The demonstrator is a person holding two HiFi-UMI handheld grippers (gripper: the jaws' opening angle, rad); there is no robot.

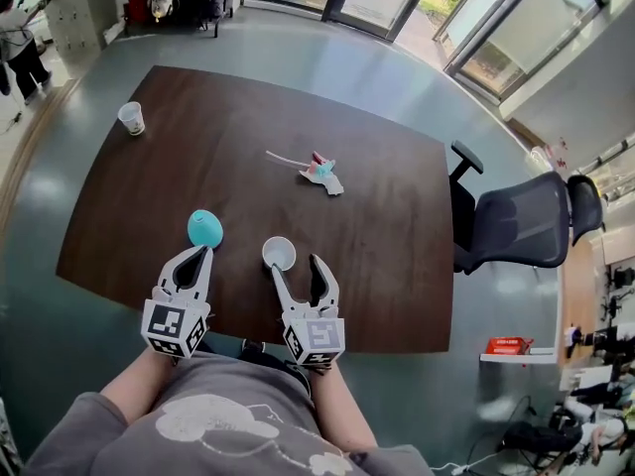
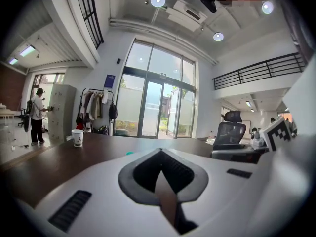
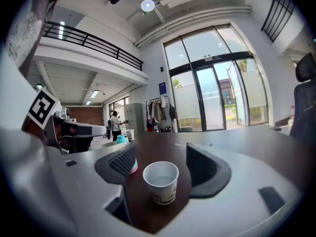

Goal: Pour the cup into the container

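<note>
Fingers (image 3: 123,163) of the right gripper (image 3: 160,149) stand wide apart with the cup (image 3: 160,181) upright between them on the dark brown counter (image 1: 387,266). In the right gripper view a gap shows on each side of the cup, so neither pad touches it. Whether the cup holds anything cannot be told for certain; its inside looks pale.

From the head view the cup (image 1: 279,253) sits near the counter's front edge, just ahead of the right gripper (image 1: 297,265). The teal container (image 1: 204,227) stands a little to the cup's left and slightly farther back, apart from it. The left gripper (image 1: 201,254) lies left of the cup, with its tips just short of the container. Its fingers are pressed together with nothing between them, as the left gripper view shows (image 2: 160,154), where only a sliver of the container (image 2: 129,153) peeks over them.

Well beyond the cup, toward the middle of the counter, lies a crumpled pink and teal scrap (image 1: 321,172) with a thin white strip trailing from it. A second paper cup (image 1: 131,118) stands far back and left of the cup, near the counter's far corner. An office chair (image 1: 516,221) sits off to the cup's right, beside the counter's edge. A person (image 1: 20,38) stands far back left of the cup, off the counter on the floor.
</note>
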